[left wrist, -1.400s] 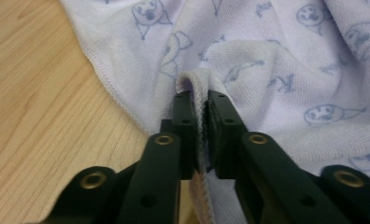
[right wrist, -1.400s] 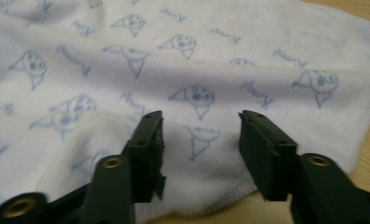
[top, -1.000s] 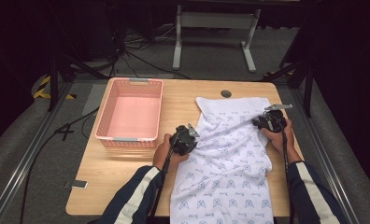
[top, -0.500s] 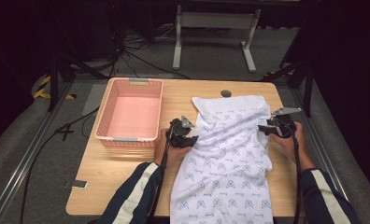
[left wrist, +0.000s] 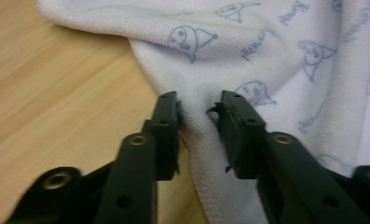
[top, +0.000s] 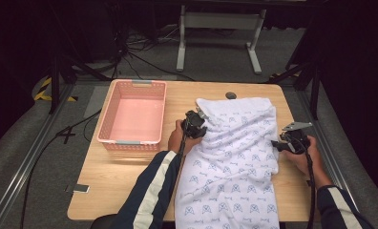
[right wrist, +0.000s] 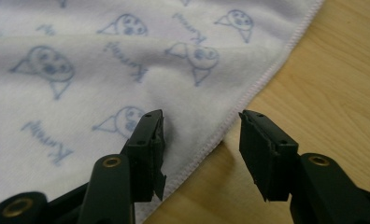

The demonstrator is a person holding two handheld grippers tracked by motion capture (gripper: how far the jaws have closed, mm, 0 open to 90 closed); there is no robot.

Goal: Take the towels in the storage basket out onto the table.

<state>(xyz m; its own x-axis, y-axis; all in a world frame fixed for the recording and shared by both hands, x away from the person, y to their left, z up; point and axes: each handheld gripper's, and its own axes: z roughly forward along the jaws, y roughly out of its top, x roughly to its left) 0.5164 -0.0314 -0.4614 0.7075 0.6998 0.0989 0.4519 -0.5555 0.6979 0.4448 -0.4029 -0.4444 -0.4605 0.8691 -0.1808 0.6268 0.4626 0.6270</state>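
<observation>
Towel (top: 235,162): I see a white cloth with small blue printed figures, spread over the right half of the table (top: 130,181); its near end hangs over the near edge, its far end lies close to a small dark disc (top: 231,95).
Left gripper (left wrist: 199,109): I have it at the towel's left edge, about halfway up the table. Its jaws have just been closing, with a raised fold of the hem between them; the left jaw touches the cloth, but a gap shows at the right jaw, so I read it as not yet clamped.
Right gripper (right wrist: 202,126): I hold it at the towel's right edge, across from the left one. Its jaws stand apart over the stitched hem, one above cloth, the other above bare wood, gripping nothing.
Basket (top: 132,117): pink plastic, on the far left of the table, just left of my left hand (top: 177,138), apart from the towel.
</observation>
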